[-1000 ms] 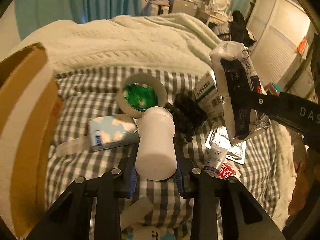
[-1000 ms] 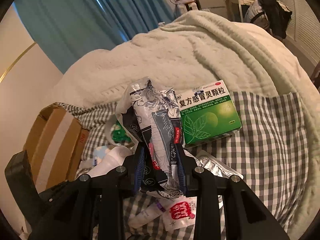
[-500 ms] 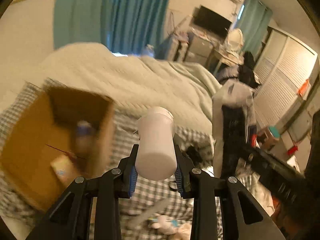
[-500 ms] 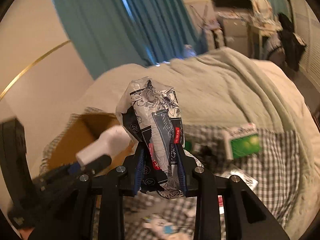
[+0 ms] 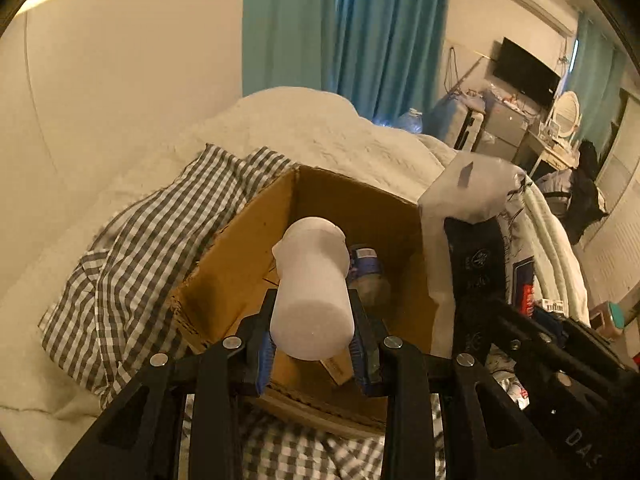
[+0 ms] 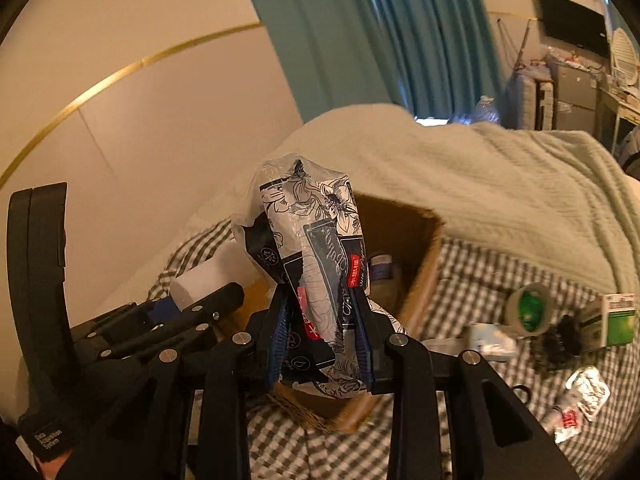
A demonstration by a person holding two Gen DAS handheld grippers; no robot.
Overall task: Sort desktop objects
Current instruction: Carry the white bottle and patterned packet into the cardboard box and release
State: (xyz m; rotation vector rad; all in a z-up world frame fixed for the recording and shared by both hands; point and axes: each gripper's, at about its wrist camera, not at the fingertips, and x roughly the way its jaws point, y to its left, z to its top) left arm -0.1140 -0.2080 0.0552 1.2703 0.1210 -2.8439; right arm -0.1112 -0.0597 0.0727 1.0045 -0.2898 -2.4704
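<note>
My left gripper (image 5: 312, 340) is shut on a white plastic bottle (image 5: 312, 288) and holds it above the open cardboard box (image 5: 248, 256). My right gripper (image 6: 322, 340) is shut on a black-and-white floral tissue pack (image 6: 316, 248), held over the same box (image 6: 424, 264). The pack also shows in the left wrist view (image 5: 476, 248), at the box's right side. The white bottle shows in the right wrist view (image 6: 208, 276), left of the pack. A blue-capped bottle (image 5: 366, 268) lies inside the box.
The box sits on a grey checked cloth (image 5: 132, 256) over a cream blanket (image 6: 500, 184). On the cloth to the right lie a tape roll (image 6: 528, 308), a green medicine box (image 6: 620, 320), a black object (image 6: 560, 340), a small tube (image 6: 564, 420) and foil packs (image 6: 588, 392).
Both grippers have swung left from the scattered items on the cloth to above the cardboard box, each still holding its object. The box now fills the middle of both views.
</note>
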